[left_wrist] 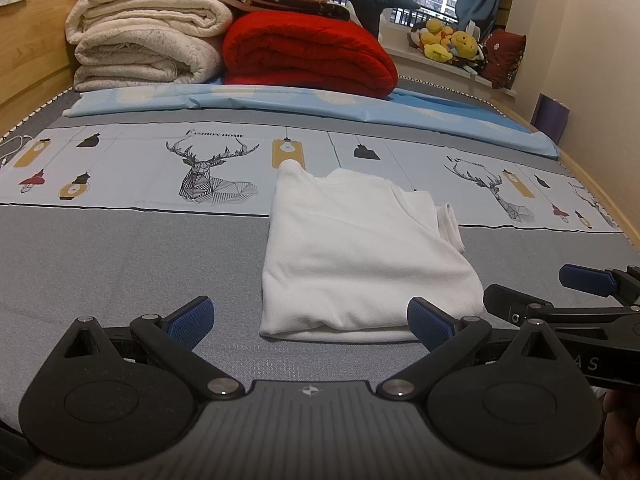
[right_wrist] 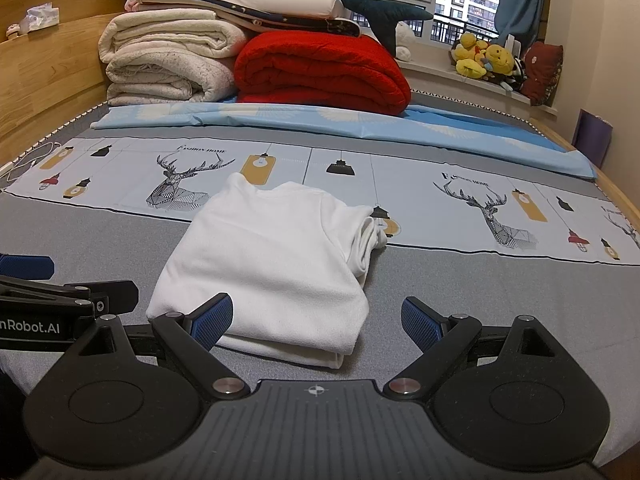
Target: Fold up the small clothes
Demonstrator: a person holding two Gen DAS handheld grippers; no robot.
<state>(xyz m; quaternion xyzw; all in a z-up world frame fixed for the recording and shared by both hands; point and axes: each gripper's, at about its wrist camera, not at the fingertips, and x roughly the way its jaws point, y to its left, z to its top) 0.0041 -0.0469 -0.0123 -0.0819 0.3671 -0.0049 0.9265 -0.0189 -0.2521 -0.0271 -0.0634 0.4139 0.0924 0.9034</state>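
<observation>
A small white garment (left_wrist: 352, 248) lies folded into a rough rectangle on the grey bed cover, with a folded sleeve sticking out at its right side. It also shows in the right wrist view (right_wrist: 272, 264). My left gripper (left_wrist: 312, 320) is open and empty, just in front of the garment's near edge. My right gripper (right_wrist: 316, 320) is open and empty, in front of the garment's near right corner. The right gripper also shows at the right edge of the left wrist view (left_wrist: 576, 296), beside the garment.
A printed deer cloth (left_wrist: 200, 172) and a blue sheet (left_wrist: 320, 100) lie beyond the garment. Folded cream blankets (left_wrist: 148, 36) and a red blanket (left_wrist: 312, 52) are stacked at the bed's far end. Plush toys (left_wrist: 448, 44) sit on the windowsill. A wooden bed frame (right_wrist: 52, 64) runs along the left.
</observation>
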